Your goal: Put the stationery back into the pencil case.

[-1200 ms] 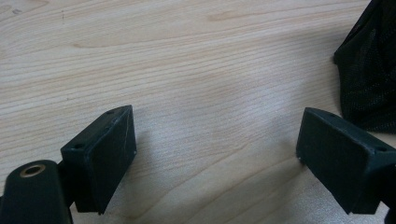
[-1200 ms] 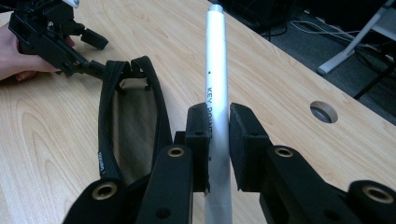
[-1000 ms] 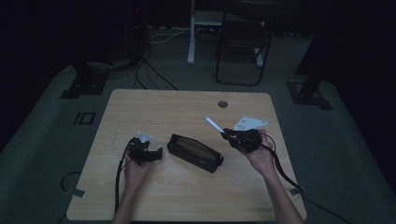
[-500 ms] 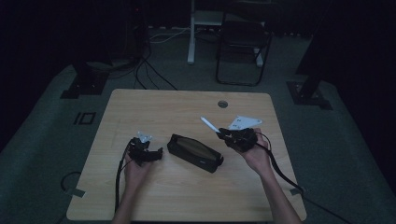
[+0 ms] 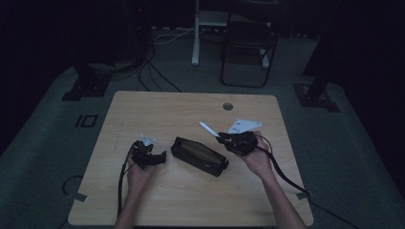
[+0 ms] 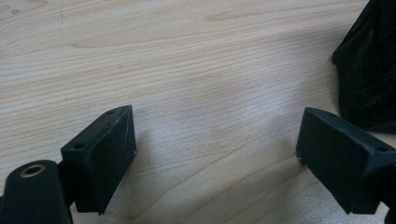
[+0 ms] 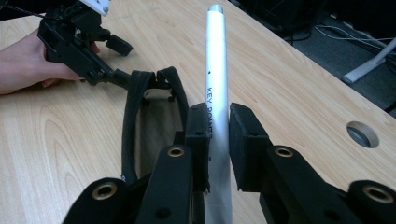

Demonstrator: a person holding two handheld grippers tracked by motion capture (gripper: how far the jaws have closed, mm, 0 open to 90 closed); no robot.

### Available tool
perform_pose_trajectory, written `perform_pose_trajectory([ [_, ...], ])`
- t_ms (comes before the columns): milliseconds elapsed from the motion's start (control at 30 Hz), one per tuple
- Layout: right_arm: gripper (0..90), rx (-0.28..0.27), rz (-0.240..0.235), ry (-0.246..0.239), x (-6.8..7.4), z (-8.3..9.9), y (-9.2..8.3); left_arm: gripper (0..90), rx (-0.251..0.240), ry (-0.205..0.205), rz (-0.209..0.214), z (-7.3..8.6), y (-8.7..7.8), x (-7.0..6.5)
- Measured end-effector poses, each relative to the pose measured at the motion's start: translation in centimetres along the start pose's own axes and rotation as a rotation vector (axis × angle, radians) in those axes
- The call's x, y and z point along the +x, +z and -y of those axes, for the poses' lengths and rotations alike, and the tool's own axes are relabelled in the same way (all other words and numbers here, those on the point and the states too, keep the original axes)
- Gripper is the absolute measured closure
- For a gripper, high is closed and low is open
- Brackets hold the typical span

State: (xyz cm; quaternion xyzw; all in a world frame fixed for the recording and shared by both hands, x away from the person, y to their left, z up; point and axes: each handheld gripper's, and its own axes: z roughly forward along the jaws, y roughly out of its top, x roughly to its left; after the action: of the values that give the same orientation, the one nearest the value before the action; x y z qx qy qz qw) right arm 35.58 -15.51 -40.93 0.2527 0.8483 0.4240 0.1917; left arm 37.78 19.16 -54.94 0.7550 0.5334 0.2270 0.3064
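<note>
We have the white pen (image 7: 217, 88) clamped between the jaws of our right gripper (image 7: 218, 135), held above the table (image 5: 191, 109) right of center in the high view, its tip aimed up and left. The pouch (image 5: 198, 156) lies at mid-frame, mouth open in the right gripper view; we cannot see anything inside. The pen looks picked up but not yet stowed. Our left gripper (image 6: 215, 154), jaws apart on nothing, rests just left of the pouch.
</note>
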Motion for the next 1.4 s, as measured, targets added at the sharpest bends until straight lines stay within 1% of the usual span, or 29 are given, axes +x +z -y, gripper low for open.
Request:
perform_pose_trajectory([
  [200, 79.1, 0.007, -0.020, -0.017, 0.5, -0.2, 0.7, 12.4, -0.001, 0.000, 0.000, 0.0, 0.0, 0.0],
  [500, 79.0, 0.018, -0.052, -0.016, 0.9, 0.0, 1.7, 12.4, -0.002, -0.001, -0.001, 0.0, 0.0, 0.0],
  [900, 79.0, 0.031, -0.077, -0.019, 1.3, 0.3, 2.6, 12.4, -0.001, 0.000, 0.000, 0.0, 0.0, 0.0],
  [1400, 79.0, 0.043, -0.096, -0.021, 1.9, 0.6, 3.5, 12.4, 0.000, -0.001, -0.001, 0.0, 0.0, 0.0],
])
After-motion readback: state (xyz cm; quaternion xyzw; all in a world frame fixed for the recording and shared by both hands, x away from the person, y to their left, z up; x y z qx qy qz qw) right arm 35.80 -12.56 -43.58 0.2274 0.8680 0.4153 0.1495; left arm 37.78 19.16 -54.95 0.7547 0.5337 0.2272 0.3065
